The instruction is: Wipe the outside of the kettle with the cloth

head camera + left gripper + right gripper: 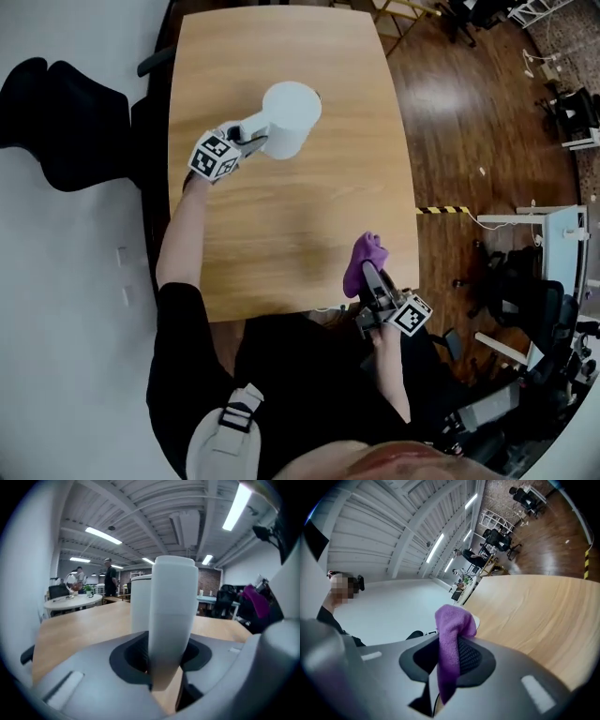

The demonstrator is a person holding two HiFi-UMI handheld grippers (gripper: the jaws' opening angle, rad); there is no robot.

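- The right gripper (371, 277), closest to the person, pinches the purple cloth (451, 634); its top bunches up above the jaw tips.
- The left gripper (249, 141), farther out, clamps the white kettle (292, 117) by its handle (171, 616); the body stands just beyond, on the table (281, 225).

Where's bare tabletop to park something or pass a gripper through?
Bare: the wide middle of the table, between kettle and cloth; also the far strip beyond the kettle and the stretch to its right. Crowded: the kettle's handle side, where the left gripper clamps it, and the near right edge by the right gripper.
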